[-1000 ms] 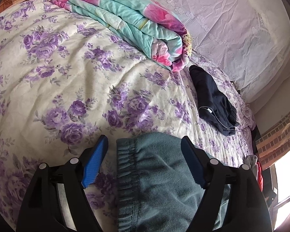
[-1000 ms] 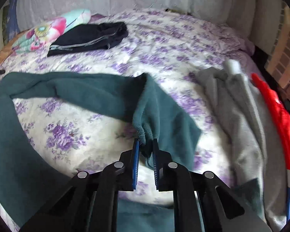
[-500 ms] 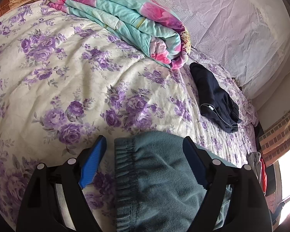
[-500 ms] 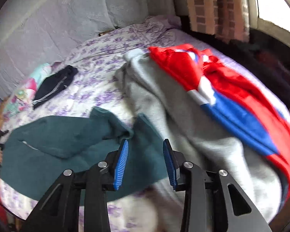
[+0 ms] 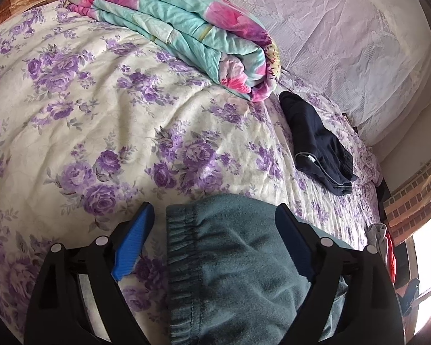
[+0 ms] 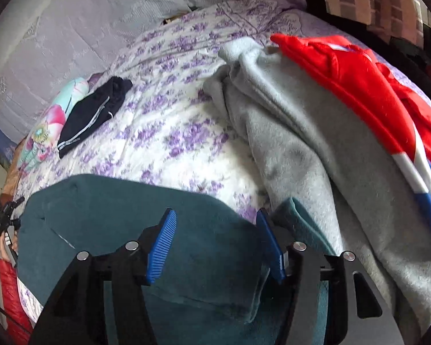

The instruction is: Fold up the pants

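Bed (image 5: 106, 92) with floral cover, folded quilt (image 5: 181, 28) at the wall. Pants (image 5: 232, 264) lie on the near part of the bed, waistband under our left claw (image 5: 212, 241), legs already doubled over. Left claw gapes, pads clear of cloth. Right claw (image 6: 218, 244) has just been opening, nothing gripped, fabric beneath. One fold done, we judge; further halving and smoothing remain.

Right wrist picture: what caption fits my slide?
Open right gripper hovers over folded green pants beside a grey garment.
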`<state>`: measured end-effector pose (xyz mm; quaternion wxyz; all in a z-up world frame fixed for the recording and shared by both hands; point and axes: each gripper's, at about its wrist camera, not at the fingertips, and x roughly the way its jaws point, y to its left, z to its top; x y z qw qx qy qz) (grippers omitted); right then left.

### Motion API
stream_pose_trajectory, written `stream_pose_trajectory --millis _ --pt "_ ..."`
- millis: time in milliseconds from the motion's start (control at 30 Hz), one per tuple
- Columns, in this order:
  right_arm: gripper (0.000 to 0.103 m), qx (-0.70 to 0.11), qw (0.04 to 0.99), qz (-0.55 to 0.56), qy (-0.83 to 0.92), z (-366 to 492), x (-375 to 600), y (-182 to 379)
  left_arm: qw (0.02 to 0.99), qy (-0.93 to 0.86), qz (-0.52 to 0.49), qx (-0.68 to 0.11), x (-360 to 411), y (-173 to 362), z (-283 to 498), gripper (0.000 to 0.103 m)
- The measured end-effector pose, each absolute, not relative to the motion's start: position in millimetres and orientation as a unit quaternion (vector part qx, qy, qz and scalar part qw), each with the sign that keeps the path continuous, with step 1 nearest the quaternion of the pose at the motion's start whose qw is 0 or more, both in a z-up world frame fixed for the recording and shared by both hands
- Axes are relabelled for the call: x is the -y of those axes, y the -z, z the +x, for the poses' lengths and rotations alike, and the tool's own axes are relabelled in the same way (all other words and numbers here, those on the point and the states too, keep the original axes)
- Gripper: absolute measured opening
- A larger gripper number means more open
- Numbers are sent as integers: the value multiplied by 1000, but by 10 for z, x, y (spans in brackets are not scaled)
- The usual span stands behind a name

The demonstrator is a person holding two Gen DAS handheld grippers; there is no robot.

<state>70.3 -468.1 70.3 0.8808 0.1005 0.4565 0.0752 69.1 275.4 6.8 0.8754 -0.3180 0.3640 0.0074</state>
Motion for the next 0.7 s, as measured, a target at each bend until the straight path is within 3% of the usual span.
stream_pose_trajectory --millis 167,300,367,400,433,500,533,567,700 --pt "64 -459 883 62 -71 681 4654 -577 878 1 -305 -369 -2708 -75 704 93" --pt "66 -449 887 -87 -63 635 4309 -445 880 1 -291 -376 -2657 -83 722 98" --pt "39 -436 891 -107 -69 600 4233 -438 882 -6 -277 -380 -2616 -91 733 97" --pt "14 -431 894 -105 -69 591 4220 -473 884 -11 -271 -381 -2599 -100 747 94" --pt "15 -421 899 -102 -66 569 4210 -529 887 -28 -259 -382 -2582 -115 739 70" --pt "15 -397 909 -107 -65 512 4189 -656 886 -57 -249 -387 -2598 -108 725 35" --pt "15 -393 910 -110 -67 519 4192 -705 885 -55 -260 -382 -2633 -105 705 27" --pt "15 -389 912 -112 -67 527 4196 -748 885 -49 -269 -376 -2663 -115 676 22" --pt "15 -366 921 -119 -53 623 4230 -904 900 -45 -258 -349 -2627 -259 564 21"
